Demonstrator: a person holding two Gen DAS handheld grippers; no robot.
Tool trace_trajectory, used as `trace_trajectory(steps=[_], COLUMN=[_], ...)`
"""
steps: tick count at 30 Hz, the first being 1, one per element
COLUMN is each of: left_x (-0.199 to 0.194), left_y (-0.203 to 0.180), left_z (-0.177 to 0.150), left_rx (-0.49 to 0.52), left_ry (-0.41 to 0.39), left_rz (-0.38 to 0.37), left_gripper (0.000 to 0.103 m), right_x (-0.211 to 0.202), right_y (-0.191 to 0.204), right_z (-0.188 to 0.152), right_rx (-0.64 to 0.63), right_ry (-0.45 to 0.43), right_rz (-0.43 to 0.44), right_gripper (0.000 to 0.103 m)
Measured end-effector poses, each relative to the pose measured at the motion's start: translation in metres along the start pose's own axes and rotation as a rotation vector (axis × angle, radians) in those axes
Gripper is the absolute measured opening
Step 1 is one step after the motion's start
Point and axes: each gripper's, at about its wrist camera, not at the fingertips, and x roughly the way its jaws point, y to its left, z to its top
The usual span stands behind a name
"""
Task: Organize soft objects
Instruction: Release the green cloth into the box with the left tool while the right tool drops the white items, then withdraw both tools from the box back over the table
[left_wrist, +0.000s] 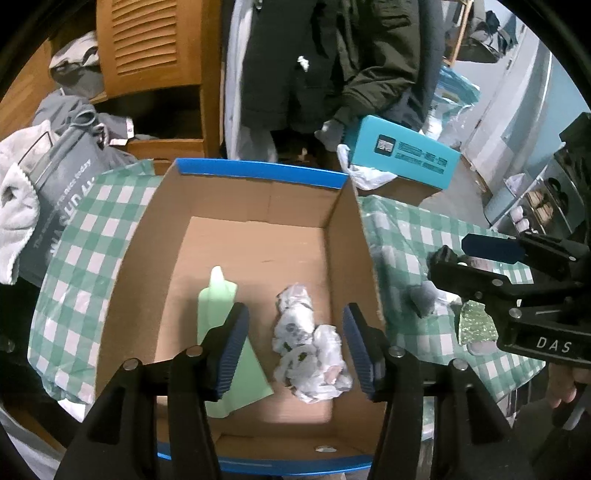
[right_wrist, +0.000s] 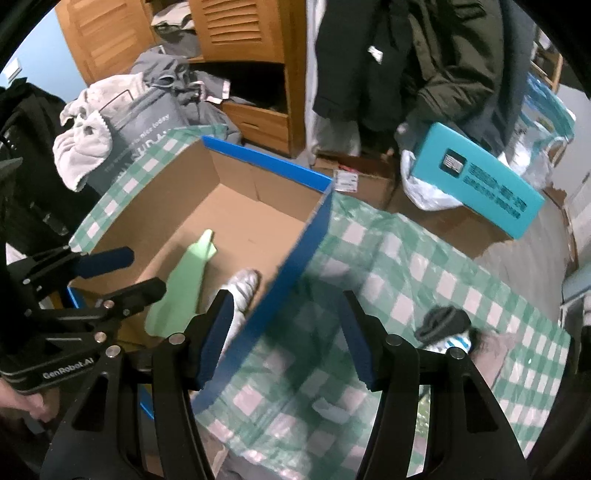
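The left claw (left_wrist: 295, 347) is held spread above the cardboard box (left_wrist: 258, 199), gripping nothing. A green cloth (left_wrist: 214, 306) and a crumpled white bundle (left_wrist: 310, 354) are contained in the box. The right claw (right_wrist: 286, 339) is spread over the checked surface (right_wrist: 424, 266), where a grey sock (right_wrist: 443, 323) lies.

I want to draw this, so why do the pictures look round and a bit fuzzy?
Both wrist views are fisheye, so black corners ring a bent scene. Left wrist view: the cardboard box walls bow outward, and the white patterned cloth looks soft. Right wrist view: the checkered tablecloth smears with blur.
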Motion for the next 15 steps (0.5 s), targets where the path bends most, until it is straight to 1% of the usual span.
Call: trace_trajectory(steps=[1,12,15], left_x=[0.0,0.004,0.007], left_y=[-0.004,-0.046,-0.062], left_z=[0.0,-0.004,-0.006], left_rx=[0.006,0.081,0.115], left_ry=[-0.001,0.018,0.025], left_rz=[-0.002,-0.027,-0.035], left_gripper=[0.059,0.063,0.066], right_x=[-0.001,-0.017,-0.02], right_y=[-0.003,-0.049,-0.063], right_z=[-0.002,-0.033,-0.043], right_rx=[0.006,0.087,0.11], right_ry=[-0.002,0.003,0.007], right_rz=[-0.003,-0.049,-0.061], right_gripper=[0.058,0.059,0.059])
